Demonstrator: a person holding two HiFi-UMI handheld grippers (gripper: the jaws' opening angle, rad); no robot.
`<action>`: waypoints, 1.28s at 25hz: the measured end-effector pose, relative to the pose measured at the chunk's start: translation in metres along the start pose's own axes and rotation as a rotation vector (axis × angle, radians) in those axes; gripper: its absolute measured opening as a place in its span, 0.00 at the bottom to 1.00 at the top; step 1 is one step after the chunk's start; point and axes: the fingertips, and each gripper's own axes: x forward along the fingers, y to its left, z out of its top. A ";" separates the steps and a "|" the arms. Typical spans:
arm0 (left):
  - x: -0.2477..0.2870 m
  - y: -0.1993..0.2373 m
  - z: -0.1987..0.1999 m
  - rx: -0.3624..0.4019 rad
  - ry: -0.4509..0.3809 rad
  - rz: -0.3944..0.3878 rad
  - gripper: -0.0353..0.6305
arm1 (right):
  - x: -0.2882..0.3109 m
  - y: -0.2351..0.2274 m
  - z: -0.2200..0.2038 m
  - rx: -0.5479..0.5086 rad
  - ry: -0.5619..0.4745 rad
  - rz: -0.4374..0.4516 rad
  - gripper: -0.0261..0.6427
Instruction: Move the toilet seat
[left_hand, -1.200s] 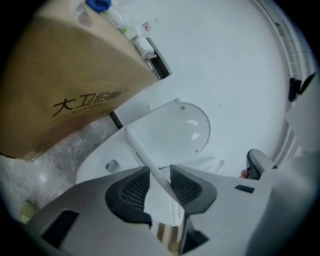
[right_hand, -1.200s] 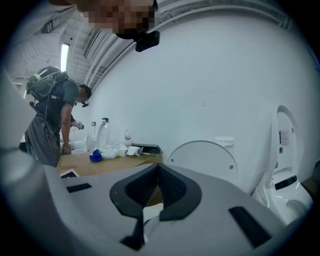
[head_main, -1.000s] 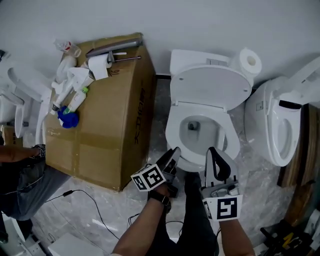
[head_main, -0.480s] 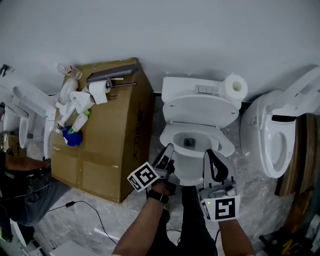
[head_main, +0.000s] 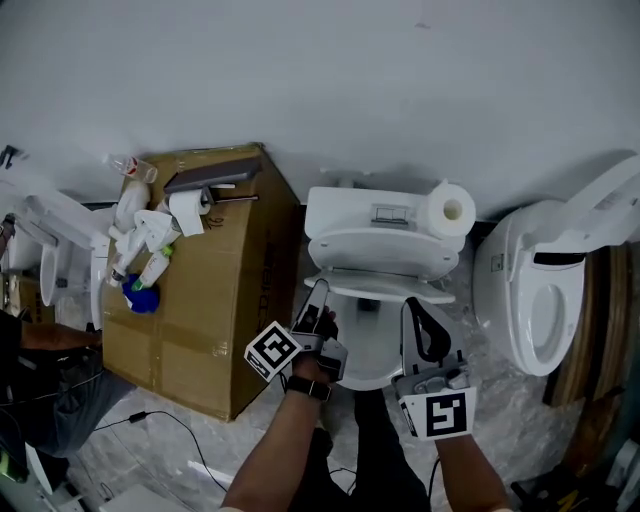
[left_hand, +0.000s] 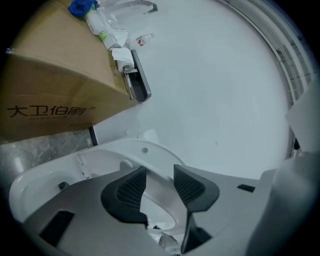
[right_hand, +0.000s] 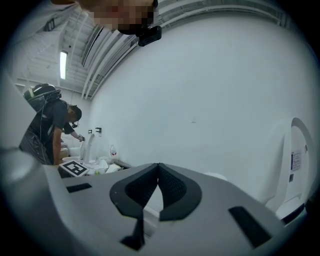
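The white toilet (head_main: 372, 214) stands against the wall with its lid (head_main: 382, 246) tipped up. The toilet seat (head_main: 384, 286) is a thin ring just under the lid and above the bowl (head_main: 362, 352). My left gripper (head_main: 318, 292) is at the seat's left side. Its jaws have just been opening and now stand open. In the left gripper view the seat's rim (left_hand: 131, 150) shows through the gap of the left gripper (left_hand: 159, 173), and the pads do not press on it. My right gripper (head_main: 412, 304) hovers at the seat's right side. The right gripper (right_hand: 159, 168) is shut with nothing between its fingertips.
A paper roll (head_main: 446, 212) sits on the tank. A cardboard box (head_main: 215, 295) with bottles and a roll on top stands close on the left. A second toilet (head_main: 540, 290) is on the right, a third one (head_main: 60, 250) on the far left. A person (right_hand: 50, 127) works there.
Both grippers have risen and moved in from the bowl's front rim to the sides of the seat. The head view has tilted up, so more of the wall shows.
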 end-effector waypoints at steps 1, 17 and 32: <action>0.005 -0.002 0.003 -0.003 -0.011 -0.002 0.31 | 0.003 -0.004 0.000 0.001 0.002 0.004 0.06; 0.072 -0.029 0.028 -0.080 -0.139 -0.062 0.31 | 0.065 -0.040 0.007 0.084 -0.012 0.036 0.06; 0.073 -0.034 0.028 -0.058 -0.127 -0.093 0.31 | 0.063 -0.049 0.002 0.081 -0.003 0.035 0.06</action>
